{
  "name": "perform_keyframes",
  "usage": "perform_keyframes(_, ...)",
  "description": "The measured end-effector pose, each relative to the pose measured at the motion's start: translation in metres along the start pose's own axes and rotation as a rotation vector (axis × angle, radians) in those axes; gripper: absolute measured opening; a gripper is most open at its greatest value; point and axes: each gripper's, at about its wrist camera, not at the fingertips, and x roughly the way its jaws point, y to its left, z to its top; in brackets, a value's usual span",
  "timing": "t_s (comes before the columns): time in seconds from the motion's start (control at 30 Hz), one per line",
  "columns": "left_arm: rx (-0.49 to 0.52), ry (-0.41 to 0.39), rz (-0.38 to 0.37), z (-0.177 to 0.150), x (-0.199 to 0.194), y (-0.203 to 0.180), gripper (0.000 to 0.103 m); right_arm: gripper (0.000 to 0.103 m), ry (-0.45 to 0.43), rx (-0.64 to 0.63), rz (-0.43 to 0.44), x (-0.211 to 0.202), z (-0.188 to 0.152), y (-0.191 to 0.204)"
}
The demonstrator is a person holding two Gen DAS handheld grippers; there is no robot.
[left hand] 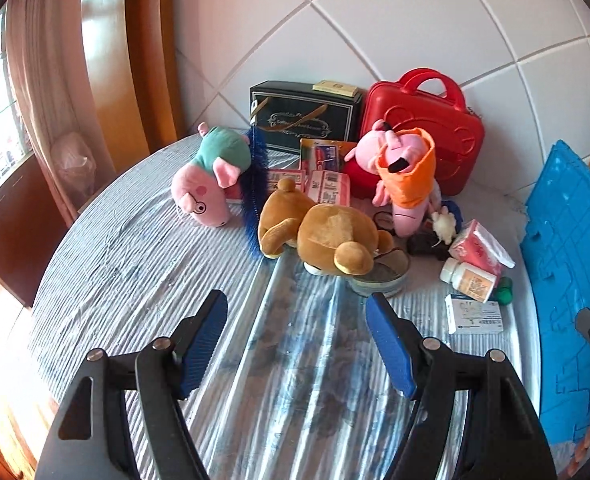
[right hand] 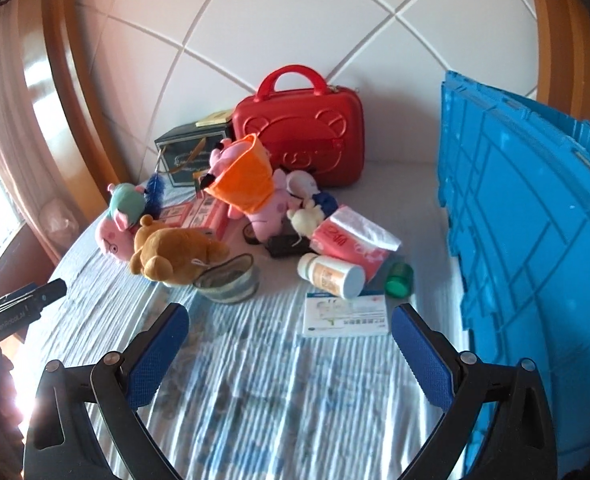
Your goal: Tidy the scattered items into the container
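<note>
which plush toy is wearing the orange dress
The pink pig plush propped in front of the red case; the other pig wears teal and the brown bear wears nothing.

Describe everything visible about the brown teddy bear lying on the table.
The brown teddy bear is a soft plush with golden-brown fur, rounded ears and paler soles. It lies tipped over on its side on the striped tablecloth, untouched by either gripper. Its head rests on the rim of a small round bowl. The blue feather duster runs along its other side, and pink packets lie just behind it.
</note>
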Motion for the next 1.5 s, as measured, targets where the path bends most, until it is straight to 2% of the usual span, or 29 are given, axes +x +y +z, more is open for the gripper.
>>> perform_keyframes(0.23,0.08,0.053,-0.04,0.02,0.059,0.014,0.071,0.103,0.048,0.015,0.005,0.044,0.01,0.035)
perform_keyframes(0.4,0.185,0.088,-0.106,0.031,0.117,0.038,0.071,0.101,0.08,0.025,0.025,0.087,0.017,0.083)
perform_keyframes(0.47,0.205,0.096,-0.147,0.035,0.142,0.048,0.071,0.086,0.103,0.04,0.032,0.109,0.018,0.106)
perform_keyframes(0.53,0.228,0.101,-0.189,0.038,0.167,0.056,0.071,0.079,0.119,0.047,0.037,0.129,0.017,0.126)
perform_keyframes(0.67,0.261,0.108,-0.26,0.035,0.204,0.062,0.071,0.075,0.124,0.084,0.056,0.16,0.012,0.156)
perform_keyframes(0.77,0.275,0.099,-0.301,0.033,0.22,0.061,0.067,0.072,0.112,0.079,0.059,0.172,0.008,0.173)
perform_keyframes(0.87,0.281,0.076,-0.316,0.036,0.229,0.057,0.063,0.07,0.109,0.072,0.025,0.186,0.008,0.18)
perform_keyframes(0.9,0.285,0.07,-0.322,0.038,0.231,0.056,0.054,0.069,0.107,0.077,0.018,0.19,0.008,0.18)
perform_keyframes(0.93,0.292,0.07,-0.328,0.04,0.234,0.053,0.048,0.063,0.101,0.084,0.012,0.194,0.008,0.179)
perform_keyframes(0.97,0.298,0.07,-0.325,0.041,0.237,0.05,0.046,0.05,0.098,0.091,0.008,0.198,0.008,0.177)
perform_keyframes(1.0,0.304,0.063,-0.321,0.041,0.239,0.047,0.046,0.041,0.103,0.103,0.005,0.203,0.008,0.175)
perform_keyframes(1.03,0.309,0.059,-0.314,0.042,0.241,0.046,0.044,0.04,0.108,0.117,0.013,0.209,0.008,0.174)
perform_keyframes(1.1,0.313,0.05,-0.295,0.043,0.245,0.044,0.028,0.04,0.096,0.129,0.021,0.212,0.007,0.173)
perform_keyframes(1.17,0.314,0.032,-0.297,0.045,0.246,0.046,0.022,0.04,0.079,0.124,0.016,0.213,0.007,0.174)
perform_keyframes(1.4,0.342,-0.045,-0.288,0.049,0.218,0.049,0.016,0.037,0.053,0.106,0.023,0.198,0.013,0.177)
perform_keyframes(1.5,0.339,-0.07,-0.317,0.055,0.198,0.048,0.012,0.036,0.021,0.091,0.034,0.182,0.019,0.179)
